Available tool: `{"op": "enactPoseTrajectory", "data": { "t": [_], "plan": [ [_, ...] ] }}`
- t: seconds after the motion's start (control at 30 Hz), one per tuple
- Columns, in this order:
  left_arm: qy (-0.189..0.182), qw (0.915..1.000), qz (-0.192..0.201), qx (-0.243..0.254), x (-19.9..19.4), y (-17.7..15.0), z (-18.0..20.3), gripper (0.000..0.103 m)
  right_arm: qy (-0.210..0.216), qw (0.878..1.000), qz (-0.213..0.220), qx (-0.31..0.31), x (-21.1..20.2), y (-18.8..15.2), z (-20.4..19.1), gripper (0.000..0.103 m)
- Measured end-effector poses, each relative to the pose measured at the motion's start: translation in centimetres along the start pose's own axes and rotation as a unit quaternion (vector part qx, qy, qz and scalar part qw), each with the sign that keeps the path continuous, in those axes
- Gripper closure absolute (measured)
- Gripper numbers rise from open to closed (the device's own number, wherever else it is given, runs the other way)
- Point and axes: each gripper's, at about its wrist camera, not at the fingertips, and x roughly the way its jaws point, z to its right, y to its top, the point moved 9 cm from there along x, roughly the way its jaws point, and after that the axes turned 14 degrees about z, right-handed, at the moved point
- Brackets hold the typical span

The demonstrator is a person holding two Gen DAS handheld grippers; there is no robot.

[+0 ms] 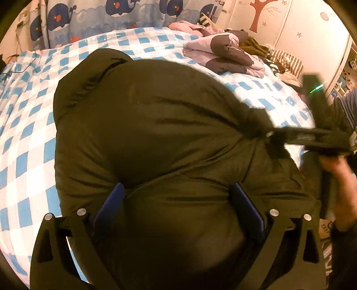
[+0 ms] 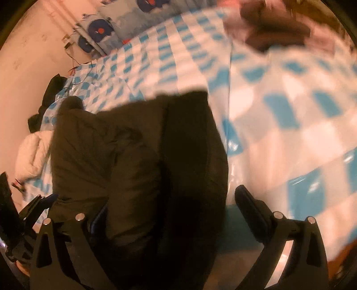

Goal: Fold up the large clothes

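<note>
A dark olive padded jacket (image 1: 160, 133) lies bunched on the blue-and-white checked bed cover (image 1: 26, 138). My left gripper (image 1: 177, 185) points down onto it, blue-padded fingers (image 1: 109, 200) spread wide, the jacket's bulk swelling up between them. At the jacket's right edge, where its creases run together, sits my right gripper (image 1: 274, 136), blurred, with a hand (image 1: 341, 178) behind it. In the right wrist view the right gripper (image 2: 171, 200) stands open over the jacket (image 2: 138, 151). Its left finger is half hidden by cloth. Its right finger (image 2: 250, 205) is clear of the cloth.
A heap of lilac, brown and striped clothes (image 1: 227, 51) lies at the bed's far right. A whale-print curtain (image 1: 89, 20) hangs behind the bed, and a wardrobe with a tree sticker (image 1: 290, 33) stands at right. A white padded garment (image 2: 33, 145) lies at the bed's left edge.
</note>
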Motion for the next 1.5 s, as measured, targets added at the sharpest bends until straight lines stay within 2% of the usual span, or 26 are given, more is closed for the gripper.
{"op": "enactPoseTrajectory", "data": {
  "t": [0.1, 0.17, 0.3, 0.37, 0.43, 0.47, 0.53, 0.6, 0.67, 0.77, 0.8, 0.87, 0.9, 0.93, 0.97, 1.03, 1.17, 1.23, 1.27, 1.37, 1.5],
  "plan": [
    [0.004, 1.0, 0.0, 0.002, 0.1, -0.1, 0.0, 0.009, -0.017, 1.0, 0.005, -0.026, -0.7, -0.4, -1.0, 0.007],
    [0.002, 1.0, 0.0, 0.004, 0.0, -0.2, 0.0, 0.009, -0.018, 1.0, -0.009, -0.014, 0.5, -1.8, -0.4, 0.007],
    [-0.009, 0.9999, -0.006, 0.009, -0.8, 0.1, 0.1, 0.009, 0.016, 0.999, -0.009, 0.049, 3.0, -3.8, 1.0, 0.007],
    [-0.02, 0.9996, 0.006, -0.016, -1.8, 1.1, -0.3, 0.009, 0.036, 0.996, 0.016, 0.082, 3.7, -4.3, 1.7, 0.006],
    [-0.032, 0.9978, 0.019, -0.055, -2.3, 1.8, -1.1, 0.009, 0.047, 0.994, 0.044, 0.089, 3.7, -4.5, 1.8, 0.005],
    [-0.029, 0.9979, 0.012, -0.056, -1.8, 1.5, -1.4, 0.009, 0.054, 0.993, 0.053, 0.089, 3.6, -4.6, 1.9, 0.005],
    [-0.02, 0.9993, -0.001, -0.032, -1.0, 0.5, -1.2, 0.009, 0.064, 0.993, 0.044, 0.092, 3.2, -4.5, 1.9, 0.006],
    [-0.014, 0.9999, 0.0, -0.009, -1.1, 0.1, -0.8, 0.009, 0.045, 0.995, 0.036, 0.085, 1.7, -3.8, 1.9, 0.006],
    [-0.018, 0.9997, 0.006, -0.016, -1.9, 0.1, -1.1, 0.009, 0.007, 0.997, 0.078, 0.02, -2.0, -2.0, 0.5, 0.006],
    [-0.026, 0.9989, 0.014, -0.036, -2.6, -0.1, -1.8, 0.009, 0.013, 0.992, 0.121, -0.036, -6.7, -1.4, -2.4, 0.006],
    [-0.026, 0.999, 0.014, -0.034, -2.5, -0.3, -1.9, 0.009, 0.009, 0.992, 0.113, -0.052, -7.0, -2.1, -3.0, 0.006],
    [-0.024, 0.9992, 0.013, -0.031, -2.3, -0.6, -1.9, 0.009, -0.013, 0.996, 0.056, -0.067, -4.6, -4.9, -2.4, 0.006],
    [-0.028, 0.999, 0.012, -0.031, -2.5, -0.6, -1.9, 0.009, 0.002, 0.999, 0.014, -0.045, -2.6, -6.8, -1.7, 0.006],
    [-0.038, 0.9986, 0.012, -0.035, -3.0, -0.4, -1.9, 0.009, 0.02, 1.0, -0.009, -0.015, -1.6, -7.9, -1.2, 0.006],
    [-0.048, 0.9979, 0.013, -0.043, -3.6, -0.3, -2.0, 0.009, 0.03, 0.999, -0.021, 0.017, -1.2, -8.5, -0.5, 0.006],
    [-0.061, 0.995, 0.02, -0.077, -5.3, 0.1, -3.5, 0.009, 0.019, 1.0, -0.006, 0.012, -2.4, -7.7, -0.2, 0.006],
    [-0.069, 0.9761, 0.033, -0.204, -7.2, 0.3, -10.8, 0.009, 0.014, 0.999, 0.047, -0.005, -6.0, -3.9, -0.4, 0.006],
    [-0.058, 0.964, 0.026, -0.258, -6.5, -0.2, -14.2, 0.009, 0.019, 0.997, 0.07, 0.006, -6.9, -1.3, -0.3, 0.006],
    [-0.064, 0.9538, 0.024, -0.293, -5.8, -0.5, -15.8, 0.01, 0.026, 0.997, 0.074, 0.013, -6.9, -0.2, -0.4, 0.006],
    [-0.084, 0.9394, 0.011, -0.332, -3.9, -1.1, -16.8, 0.01, 0.052, 0.997, 0.058, 0.015, -4.9, 2.1, -1.7, 0.006],
    [-0.113, 0.9303, -0.028, -0.348, -0.1, -1.7, -15.4, 0.009, 0.02, 1.0, 0.016, -0.011, -0.5, 1.8, -1.8, 0.006]
  ]
}}
